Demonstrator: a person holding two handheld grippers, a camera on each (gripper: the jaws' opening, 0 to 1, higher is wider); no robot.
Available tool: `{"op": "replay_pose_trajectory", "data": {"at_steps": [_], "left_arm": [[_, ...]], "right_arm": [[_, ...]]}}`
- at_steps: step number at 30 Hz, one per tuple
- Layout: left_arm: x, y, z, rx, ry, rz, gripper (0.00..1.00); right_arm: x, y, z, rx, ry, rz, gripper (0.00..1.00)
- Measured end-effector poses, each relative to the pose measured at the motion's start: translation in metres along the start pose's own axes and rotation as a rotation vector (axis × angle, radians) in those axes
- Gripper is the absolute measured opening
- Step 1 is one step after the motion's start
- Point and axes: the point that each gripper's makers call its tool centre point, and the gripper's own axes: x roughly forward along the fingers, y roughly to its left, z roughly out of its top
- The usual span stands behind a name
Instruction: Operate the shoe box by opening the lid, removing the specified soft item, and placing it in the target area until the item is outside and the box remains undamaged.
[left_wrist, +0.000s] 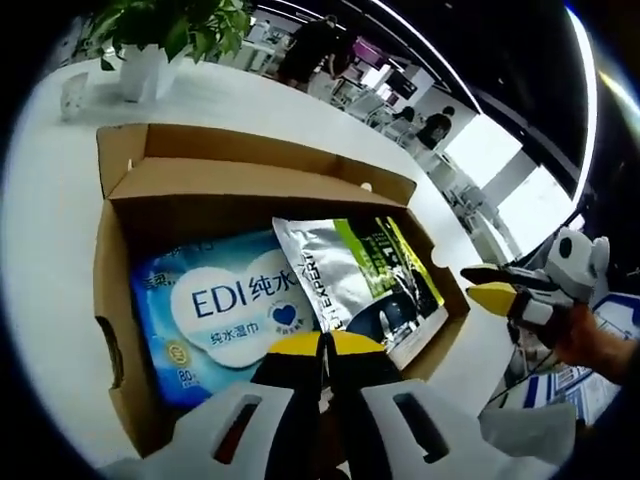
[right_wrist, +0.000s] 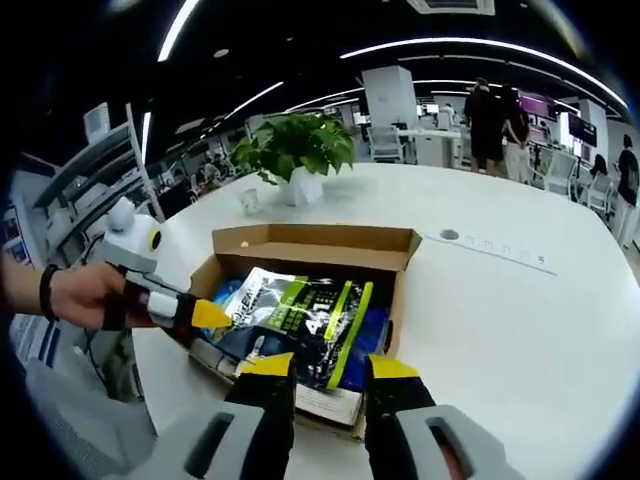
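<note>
On a white tabletop (right_wrist: 520, 300) in an open office, the shoe box (left_wrist: 120, 330) sits open, wipes pack (left_wrist: 215, 310) and foil pouch (left_wrist: 350, 270) inside. My left gripper (left_wrist: 322, 345) is closed, empty; my right gripper (right_wrist: 330, 367) hovers parted, empty.

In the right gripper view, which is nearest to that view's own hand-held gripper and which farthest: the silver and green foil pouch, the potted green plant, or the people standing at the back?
1. Silver and green foil pouch: just ahead of the right hand-held gripper, inside the open cardboard box.
2. Potted green plant: beyond the box, on the white table.
3. People standing: far back, upper right.
</note>
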Motion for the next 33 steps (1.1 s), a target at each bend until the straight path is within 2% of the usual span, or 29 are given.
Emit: {"op": "replay_pose_trajectory", "data": {"at_steps": [6, 14, 23, 29, 33], "left_arm": [[-0.004, 0.008, -0.001, 0.008, 0.004, 0.019, 0.0], [-0.009, 0.018, -0.004, 0.027, 0.009, 0.032, 0.0], [-0.009, 0.018, -0.004, 0.036, 0.013, 0.029, 0.0], [-0.009, 0.019, -0.004, 0.037, 0.017, 0.029, 0.0], [-0.008, 0.019, -0.004, 0.037, 0.017, 0.027, 0.0]], "right_arm": [[0.014, 0.009, 0.006, -0.014, 0.031, 0.026, 0.26], [0.03, 0.014, 0.003, -0.023, 0.087, 0.031, 0.27], [0.043, 0.009, 0.002, -0.013, 0.109, 0.028, 0.27], [0.049, 0.006, -0.005, 0.025, 0.131, 0.021, 0.25], [0.051, 0.01, -0.005, 0.044, 0.128, 0.031, 0.18]]}}
